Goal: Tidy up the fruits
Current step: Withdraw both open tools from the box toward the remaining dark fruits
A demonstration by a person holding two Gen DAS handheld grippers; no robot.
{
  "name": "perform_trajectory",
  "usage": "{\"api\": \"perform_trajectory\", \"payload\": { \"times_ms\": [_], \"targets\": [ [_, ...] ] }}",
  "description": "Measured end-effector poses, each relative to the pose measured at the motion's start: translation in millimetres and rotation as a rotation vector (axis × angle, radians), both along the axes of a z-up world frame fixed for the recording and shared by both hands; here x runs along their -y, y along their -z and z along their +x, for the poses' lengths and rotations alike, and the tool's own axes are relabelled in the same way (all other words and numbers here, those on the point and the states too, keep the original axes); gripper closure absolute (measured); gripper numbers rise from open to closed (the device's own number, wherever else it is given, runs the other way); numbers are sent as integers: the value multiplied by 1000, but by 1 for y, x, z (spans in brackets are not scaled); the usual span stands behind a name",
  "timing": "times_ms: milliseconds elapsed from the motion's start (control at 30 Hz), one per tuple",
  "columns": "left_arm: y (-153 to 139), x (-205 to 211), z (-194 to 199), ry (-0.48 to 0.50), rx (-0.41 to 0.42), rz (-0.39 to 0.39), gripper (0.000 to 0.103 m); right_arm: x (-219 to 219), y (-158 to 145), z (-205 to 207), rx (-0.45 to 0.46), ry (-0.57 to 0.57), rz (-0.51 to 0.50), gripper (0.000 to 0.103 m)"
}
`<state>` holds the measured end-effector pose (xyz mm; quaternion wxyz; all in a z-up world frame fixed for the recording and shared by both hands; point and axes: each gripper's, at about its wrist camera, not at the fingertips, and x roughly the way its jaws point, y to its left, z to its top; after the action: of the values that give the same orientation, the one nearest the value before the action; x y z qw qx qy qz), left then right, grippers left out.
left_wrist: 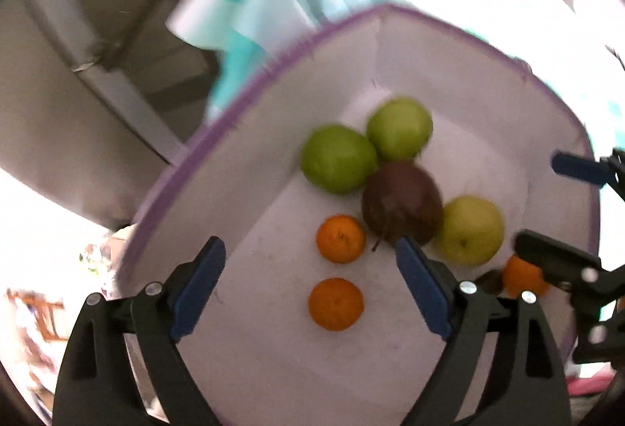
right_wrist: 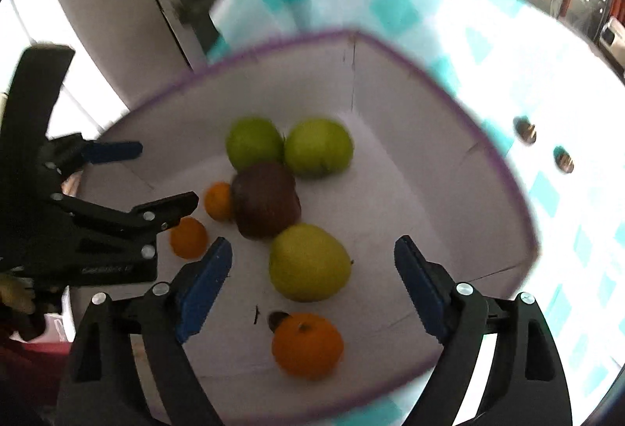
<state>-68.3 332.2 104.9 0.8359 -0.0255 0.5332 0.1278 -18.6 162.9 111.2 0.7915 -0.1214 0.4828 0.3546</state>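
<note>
Nearby, checkered cloth (right_wrist: 390, 8) – around the box (right_wrist: 410, 137) (fruit inside).

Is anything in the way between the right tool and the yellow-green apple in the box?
Nothing visible is. The right tool hangs open above the box, and the yellow-green apple lies bare between its fingers, the dark fruit just behind it.

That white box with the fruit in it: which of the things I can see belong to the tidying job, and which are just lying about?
Part of the job:
- white box with purple rim
- three green apples
- dark reddish-brown fruit
- three oranges
- left gripper and right gripper, both open above the box

Just lying about:
- teal-checked tablecloth
- two small brown items on the cloth
</note>
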Motion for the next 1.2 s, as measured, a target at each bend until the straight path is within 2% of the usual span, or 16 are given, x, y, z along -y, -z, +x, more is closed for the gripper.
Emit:
{"api": "perform_trajectory", "payload": {
  "times_ms": [67, 167, 300, 367, 433, 567, 700, 733, 767, 867, 1033, 1200],
  "targets": [
    [-22, 10, -16, -88, 90, 26, 8, 30, -19, -2, 35, -5, 47, 20],
    [-54, 41, -40, -161, 212, 88, 2, 81, -41, -7, 63, 23, 131, 17],
    [-95, 102, -62, -144, 344, 145, 2, 159, -55, -12, 61, 116, 205, 16],
    [-101, 134, -65, -106, 372, 143, 2, 188, -49, -15, 46, 149, 200, 16],
    [-100, 177, -68, -48, 354, 127, 2, 218, -40, -21, 24, 181, 190, 16],
    [-82, 255, -60, 108, 255, 101, 2, 273, -28, -35, 6, 226, 175, 16],
    [-74, 312, -46, 230, 211, 90, 2, 336, -16, -42, -7, 329, 189, 16],
    [-72, 323, -43, 247, 202, 87, 2, 364, -9, -42, -19, 388, 197, 16],
    [-70, 335, -41, 269, 190, 85, 2, 364, -9, -42, -19, 388, 197, 16],
    [-59, 371, -27, 354, 144, 100, 2, 401, 5, -41, -52, 480, 207, 16],
    [-49, 390, 0, 383, 107, 58, 2, 430, 30, -34, -98, 570, 196, 16],
    [-46, 388, 53, 348, 97, 3, 2, 425, 46, -13, -122, 585, 156, 16]
  ]
}}
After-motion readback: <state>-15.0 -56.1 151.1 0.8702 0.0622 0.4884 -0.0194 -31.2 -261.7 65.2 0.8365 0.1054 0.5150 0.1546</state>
